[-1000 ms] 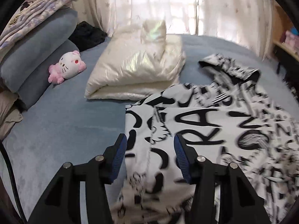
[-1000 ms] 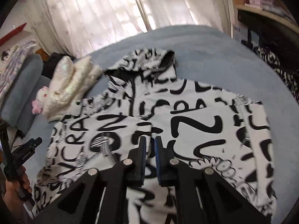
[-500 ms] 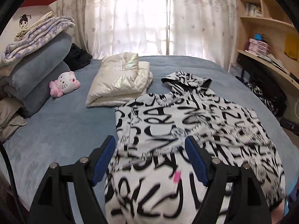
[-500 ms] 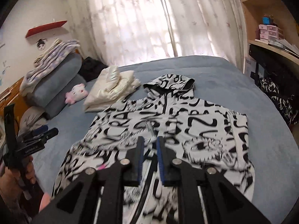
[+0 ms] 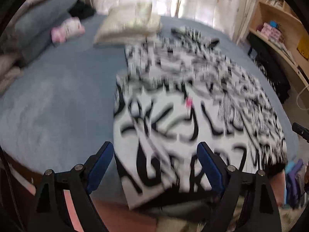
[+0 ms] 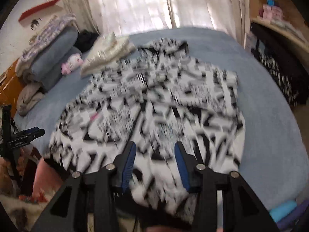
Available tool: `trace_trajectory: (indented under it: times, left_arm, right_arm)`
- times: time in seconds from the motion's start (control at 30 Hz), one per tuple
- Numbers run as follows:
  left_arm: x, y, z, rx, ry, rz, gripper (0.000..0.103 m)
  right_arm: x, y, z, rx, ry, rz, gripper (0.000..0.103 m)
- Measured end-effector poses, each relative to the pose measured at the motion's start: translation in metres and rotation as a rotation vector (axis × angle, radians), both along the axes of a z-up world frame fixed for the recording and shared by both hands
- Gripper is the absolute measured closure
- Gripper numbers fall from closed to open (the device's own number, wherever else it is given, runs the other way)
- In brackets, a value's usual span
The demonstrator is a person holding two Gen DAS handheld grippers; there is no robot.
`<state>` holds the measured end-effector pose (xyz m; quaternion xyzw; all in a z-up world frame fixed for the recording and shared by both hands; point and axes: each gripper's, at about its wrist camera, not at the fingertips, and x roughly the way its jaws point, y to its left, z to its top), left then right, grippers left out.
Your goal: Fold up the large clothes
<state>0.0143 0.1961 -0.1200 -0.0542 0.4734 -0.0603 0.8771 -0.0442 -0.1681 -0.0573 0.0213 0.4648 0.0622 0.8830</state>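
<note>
Between the 2 blue pads of the left gripper (image 5: 155,166), which stand spread wide and have just been opening, lies the near hem of the black-and-white hoodie (image 5: 193,104), seen below them and not pinched. The right gripper (image 6: 154,164) has also just been opening; its jaws stand partly apart, empty, above the hoodie's (image 6: 154,104) near edge. Big black letters cover the white fabric, but motion blur makes none of them readable, and a small pink tag (image 5: 188,102) shows near the garment's middle. In the right wrist view the left gripper (image 6: 32,132) appears at the far left with a white label on its body, too small to read.

The hoodie lies flat across the blue bedspread (image 5: 54,104), hood pointing toward the curtained window (image 6: 146,2). Just beyond its far left corner sits a folded cream puffer jacket (image 5: 127,27). Farther left a pink-and-white plush toy (image 5: 67,29) leans against rolled grey bedding (image 5: 42,19). Wooden shelves (image 5: 278,27) with small boxes stand at the right.
</note>
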Motion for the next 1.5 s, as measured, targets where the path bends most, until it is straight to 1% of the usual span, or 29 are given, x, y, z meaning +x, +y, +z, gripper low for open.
trace_trajectory:
  times: [0.07, 0.1, 0.2, 0.27, 0.37, 0.43, 0.5, 0.63, 0.8, 0.87, 0.93, 1.0, 1.07, 1.1, 1.13, 1.17, 1.2, 1.23, 1.27, 1.3, 1.33, 1.4, 1.47, 1.5]
  left_arm:
    - [-0.007, 0.003, -0.019, -0.013, 0.057, -0.018, 0.016]
    - [-0.011, 0.003, -0.027, -0.002, 0.077, -0.017, 0.016]
    - [-0.02, 0.004, -0.042, 0.038, 0.083, 0.003, 0.016]
    - [-0.021, 0.005, -0.049, 0.026, 0.088, 0.008, 0.016]
    - [-0.017, 0.004, -0.052, 0.01, 0.087, 0.004, 0.016]
    - [-0.013, 0.002, -0.049, 0.012, 0.08, -0.005, 0.016]
    - [-0.01, 0.0, -0.043, 0.01, 0.065, -0.013, 0.016]
    - [-0.001, 0.0, -0.033, -0.03, 0.059, -0.026, 0.016]
    - [0.014, 0.0, -0.042, -0.04, 0.107, -0.011, 0.016]
    - [0.023, 0.0, -0.046, -0.063, 0.128, 0.01, 0.016]
    - [0.032, -0.002, -0.05, -0.082, 0.138, 0.023, 0.016]
    - [0.042, -0.003, -0.055, -0.072, 0.15, 0.05, 0.016]
    - [0.048, -0.005, -0.062, -0.025, 0.163, 0.074, 0.016]
    - [0.051, -0.006, -0.066, 0.011, 0.169, 0.085, 0.02]
    - [0.052, -0.007, -0.069, 0.043, 0.172, 0.093, 0.03]
    - [0.052, -0.006, -0.071, 0.062, 0.17, 0.097, 0.034]
    - [0.051, -0.004, -0.071, 0.064, 0.167, 0.099, 0.039]
    - [0.049, 0.0, -0.07, 0.049, 0.159, 0.092, 0.044]
    - [0.047, 0.004, -0.069, 0.032, 0.153, 0.089, 0.046]
    - [0.044, 0.009, -0.067, 0.002, 0.149, 0.086, 0.052]
    - [0.042, 0.013, -0.066, -0.017, 0.146, 0.083, 0.057]
    - [0.037, 0.017, -0.063, -0.044, 0.138, 0.074, 0.064]
    - [0.031, 0.018, -0.06, -0.036, 0.131, 0.062, 0.071]
    - [0.029, 0.017, -0.06, -0.002, 0.135, 0.069, 0.083]
  right_arm:
    - [-0.012, -0.011, -0.012, -0.019, 0.049, -0.011, 0.062]
    - [-0.019, -0.02, -0.019, -0.025, 0.078, -0.03, 0.062]
    - [-0.035, -0.041, -0.033, -0.019, 0.123, -0.088, 0.062]
    - [-0.045, -0.058, -0.042, -0.013, 0.15, -0.14, 0.062]
    - [-0.058, -0.082, -0.057, 0.047, 0.189, -0.224, 0.062]
    - [-0.064, -0.093, -0.064, 0.111, 0.193, -0.251, 0.062]
    - [-0.065, -0.096, -0.068, 0.149, 0.192, -0.264, 0.062]
    - [-0.056, -0.091, -0.079, 0.229, 0.22, -0.238, 0.061]
    - [-0.045, -0.072, -0.087, 0.197, 0.23, -0.206, 0.042]
    - [-0.043, -0.067, -0.089, 0.183, 0.227, -0.194, 0.039]
    - [-0.041, -0.066, -0.093, 0.17, 0.23, -0.187, 0.038]
    - [-0.041, -0.068, -0.097, 0.18, 0.232, -0.188, 0.038]
    - [-0.041, -0.071, -0.1, 0.197, 0.232, -0.192, 0.038]
    - [-0.041, -0.071, -0.101, 0.201, 0.232, -0.193, 0.038]
    - [-0.04, -0.071, -0.102, 0.202, 0.23, -0.192, 0.038]
    - [-0.04, -0.071, -0.102, 0.201, 0.228, -0.19, 0.038]
    - [-0.04, -0.07, -0.103, 0.2, 0.225, -0.188, 0.039]
    - [-0.04, -0.07, -0.103, 0.199, 0.218, -0.183, 0.04]
    - [-0.041, -0.07, -0.103, 0.196, 0.209, -0.18, 0.045]
    - [-0.043, -0.069, -0.102, 0.192, 0.202, -0.178, 0.051]
    - [-0.044, -0.069, -0.1, 0.182, 0.191, -0.168, 0.054]
    - [-0.047, -0.068, -0.096, 0.174, 0.174, -0.157, 0.067]
    - [-0.049, -0.072, -0.092, 0.173, 0.162, -0.152, 0.074]
    - [-0.049, -0.074, -0.091, 0.176, 0.162, -0.155, 0.075]
